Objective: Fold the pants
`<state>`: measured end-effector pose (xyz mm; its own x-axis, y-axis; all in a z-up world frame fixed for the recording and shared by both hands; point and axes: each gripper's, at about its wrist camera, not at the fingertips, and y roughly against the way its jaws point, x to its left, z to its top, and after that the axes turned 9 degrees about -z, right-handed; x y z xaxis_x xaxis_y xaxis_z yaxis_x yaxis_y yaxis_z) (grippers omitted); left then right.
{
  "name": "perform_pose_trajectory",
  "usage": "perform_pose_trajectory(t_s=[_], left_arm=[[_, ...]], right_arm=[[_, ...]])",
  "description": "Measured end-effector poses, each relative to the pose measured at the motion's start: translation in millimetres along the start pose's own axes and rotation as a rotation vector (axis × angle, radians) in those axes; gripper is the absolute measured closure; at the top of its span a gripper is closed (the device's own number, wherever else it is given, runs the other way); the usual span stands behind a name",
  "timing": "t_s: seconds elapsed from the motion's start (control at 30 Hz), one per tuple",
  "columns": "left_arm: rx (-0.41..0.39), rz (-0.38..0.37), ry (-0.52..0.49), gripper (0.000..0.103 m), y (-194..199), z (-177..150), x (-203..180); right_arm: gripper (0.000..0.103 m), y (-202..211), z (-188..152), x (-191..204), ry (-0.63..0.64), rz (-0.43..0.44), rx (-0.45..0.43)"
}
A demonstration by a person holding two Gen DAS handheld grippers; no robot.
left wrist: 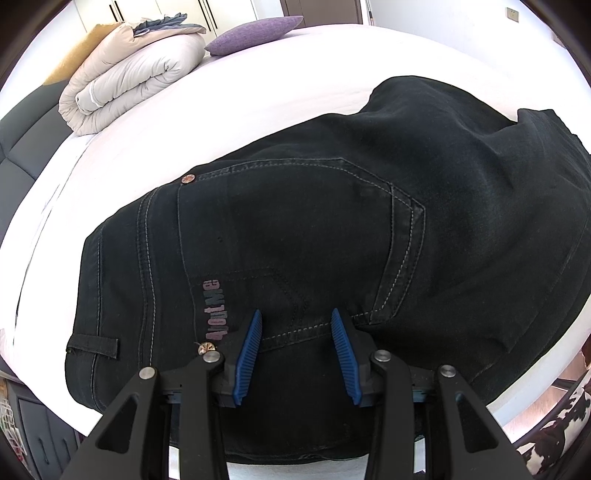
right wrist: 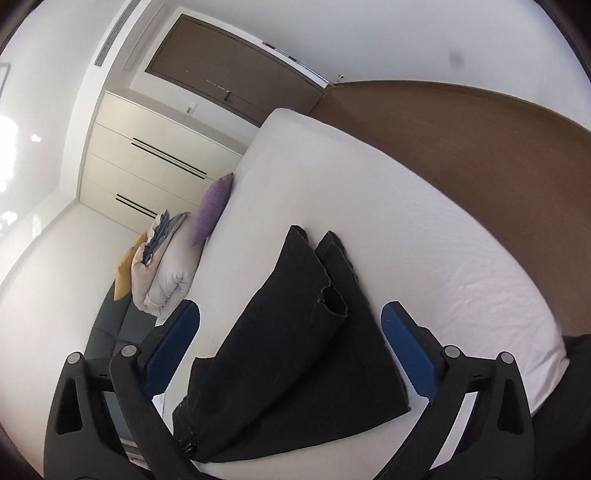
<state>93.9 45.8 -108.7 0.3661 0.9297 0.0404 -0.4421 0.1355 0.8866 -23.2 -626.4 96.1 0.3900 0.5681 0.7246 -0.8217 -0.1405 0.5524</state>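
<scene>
While I look down my left gripper [left wrist: 296,317], its blue ribbed fingers [left wrist: 248,356] stand apart with a plain gap between them, right over the seat of the pants [left wrist: 332,229], and I cannot tell whether the tips touch the cloth. The pants are black denim, lying flat on the white bed [left wrist: 258,88] with the back side up. Just beyond the fingers I see a back pocket [left wrist: 295,221] outlined in pale stitching, a printed pinkish logo [left wrist: 214,312] running along its edge, and copper rivets [left wrist: 187,179] at its corners. A belt loop [left wrist: 94,347] sits at the waistband to the left. Farther right the fabric bunches into soft folds.

My right gripper [right wrist: 290,314] is spread wide, holding nothing, above the legs of the pants [right wrist: 295,332]. The two legs lie side by side, one partly over the other, with the hems pointing away from me. A zipper [right wrist: 186,445] shows at the near lower edge.

Farther out, a folded cream duvet [left wrist: 129,77] and a purple pillow [left wrist: 255,33] rest on the bed, well apart from the pants. White wardrobe doors [right wrist: 147,162] stand beyond them.
</scene>
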Motion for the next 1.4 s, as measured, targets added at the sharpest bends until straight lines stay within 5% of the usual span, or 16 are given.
perform_pose_trajectory(t_s=[0.1, 0.2, 0.37, 0.53, 0.77, 0.9, 0.97, 1.4], left_arm=[[0.001, 0.002, -0.001, 0.06, -0.9, 1.8, -1.7], [-0.001, 0.003, 0.0, 0.06, -1.2, 2.5, -2.7], [-0.008, 0.001, 0.001, 0.06, -1.3, 1.3, -4.0], [-0.01, 0.001, 0.003, 0.06, -1.2, 1.3, -4.7], [-0.025, -0.005, 0.005, 0.06, -1.0, -3.6, -1.1], [-0.033, -0.007, 0.006, 0.06, 0.4, -6.7, -0.1], [-0.035, -0.008, 0.005, 0.06, 0.6, -9.5, 1.6], [-0.031, -0.012, 0.001, 0.06, 2.1, -7.7, 2.8]], right_arm=[[0.006, -7.5, -12.8, -1.6, 0.04, -0.044, 0.064], [0.025, -21.0, -22.0, 0.7, 0.018, -0.017, 0.144], [0.039, -40.7, -27.6, 6.6, 0.013, -0.074, 0.181], [0.039, -80.3, -37.6, -2.7, -0.082, -0.17, 0.241], [0.042, -111.5, -27.6, 1.4, -0.159, -0.135, 0.198], [0.089, -134.7, -29.5, -7.6, -0.21, -0.137, 0.207], [0.099, -142.1, -33.0, -10.9, -0.201, -0.158, 0.205], [0.103, -88.7, -71.9, -40.9, -0.215, -0.175, 0.118]])
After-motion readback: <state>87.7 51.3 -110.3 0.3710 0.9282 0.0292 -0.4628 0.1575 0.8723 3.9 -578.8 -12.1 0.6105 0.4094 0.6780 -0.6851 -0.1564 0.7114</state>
